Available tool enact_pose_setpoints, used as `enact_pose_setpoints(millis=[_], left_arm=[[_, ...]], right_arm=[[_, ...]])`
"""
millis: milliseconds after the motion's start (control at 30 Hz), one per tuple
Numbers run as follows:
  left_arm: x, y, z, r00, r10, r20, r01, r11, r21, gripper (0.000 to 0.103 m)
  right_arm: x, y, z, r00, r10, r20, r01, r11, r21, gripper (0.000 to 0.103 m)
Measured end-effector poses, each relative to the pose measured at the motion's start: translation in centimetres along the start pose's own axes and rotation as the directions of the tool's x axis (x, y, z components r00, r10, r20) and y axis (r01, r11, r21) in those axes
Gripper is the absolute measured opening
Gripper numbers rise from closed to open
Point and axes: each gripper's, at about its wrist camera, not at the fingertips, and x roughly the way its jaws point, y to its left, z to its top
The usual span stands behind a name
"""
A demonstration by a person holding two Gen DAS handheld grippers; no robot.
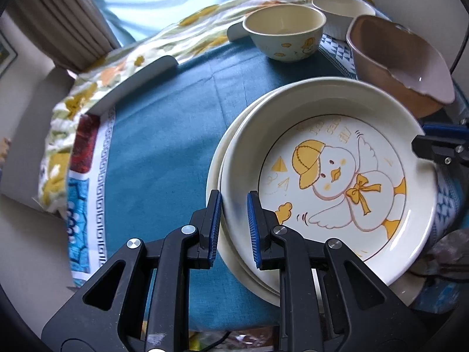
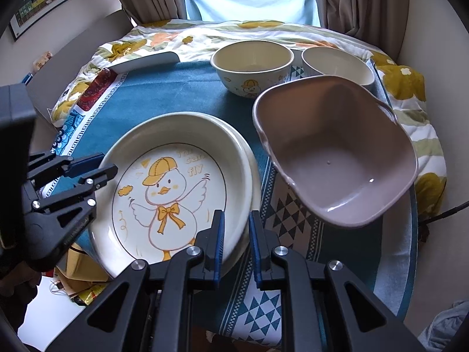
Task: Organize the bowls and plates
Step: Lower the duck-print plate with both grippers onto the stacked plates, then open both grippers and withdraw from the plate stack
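Observation:
A cream plate with a yellow-capped duck [image 1: 337,176] [image 2: 164,193] lies on top of a second cream plate [image 1: 234,267] [image 2: 255,187] on the teal cloth. My left gripper [image 1: 234,227] [image 2: 107,164] is shut on the stack's rim, one pad inside the duck plate and one outside. My right gripper [image 2: 236,245] [image 1: 419,136] is shut on the opposite rim in the same way. I cannot tell whether each grip takes one rim or both. Behind them stand a duck-printed bowl [image 1: 284,29] [image 2: 252,64] and a plain cream bowl [image 1: 340,8] [image 2: 337,61].
A mauve plastic basin [image 2: 337,158] [image 1: 395,58] sits tilted right beside the plates. A floral blanket [image 2: 205,38] bunches along the table's far edge, with curtains and a window behind. The near part of the plate stack hangs over the table's front edge.

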Motion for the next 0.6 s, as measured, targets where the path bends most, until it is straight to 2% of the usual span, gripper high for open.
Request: enact_pose_setpoints(millis=[100,200,333,400,433,467,500,533,567,600], left_arm=[[-0.1,0.2,0.1,1.000,-0.007,-0.004,0.007,1.000,-0.002,0.016],[-0.9,0.8,0.3,0.999,-0.045,-0.010,0.044,0.998,-0.039,0.016],[-4.9,1.3,2.1,0.993,-0.107,0.052,0.111,0.991,-0.080,0.017],[-7.2,1.2,3.4,0.986,-0.129,0.103,0.138,0.987,-0.086,0.041],[-8.5,1.2,4.1,0.981,-0.140,0.136,0.153,0.984,-0.088,0.080],[-9.7,1.1,4.9,0.973,-0.148,0.179,0.166,0.982,-0.090,0.102],[-10.7,1.0,5.4,0.962,-0.156,0.226,0.180,0.979,-0.090,0.103],[-11.7,0.8,6.1,0.949,-0.176,0.263,0.203,0.976,-0.080,0.103],[-12.1,0.4,7.0,0.940,-0.207,0.272,0.232,0.971,-0.064,0.103],[-12.2,0.1,7.7,0.936,-0.227,0.269,0.250,0.967,-0.055,0.103]], right_arm=[[-0.2,-0.1,0.0,1.000,0.008,0.004,-0.008,1.000,0.010,0.015],[-1.5,-0.1,0.2,0.999,0.024,0.029,-0.024,1.000,0.013,0.015],[-5.6,-0.5,0.9,0.993,0.063,0.100,-0.065,0.998,0.016,0.015],[-7.7,-1.4,1.1,0.988,0.091,0.128,-0.096,0.995,0.036,0.015],[-8.5,-1.8,1.1,0.986,0.096,0.137,-0.103,0.994,0.046,0.019],[-9.3,-2.5,1.1,0.984,0.099,0.150,-0.109,0.992,0.059,0.037],[-10.0,-3.1,1.0,0.982,0.097,0.165,-0.110,0.991,0.073,0.054],[-10.7,-3.7,0.9,0.980,0.093,0.177,-0.110,0.990,0.087,0.097],[-11.2,-4.3,0.9,0.979,0.090,0.185,-0.110,0.989,0.099,0.103],[-11.6,-5.0,0.7,0.976,0.088,0.197,-0.111,0.988,0.110,0.103]])
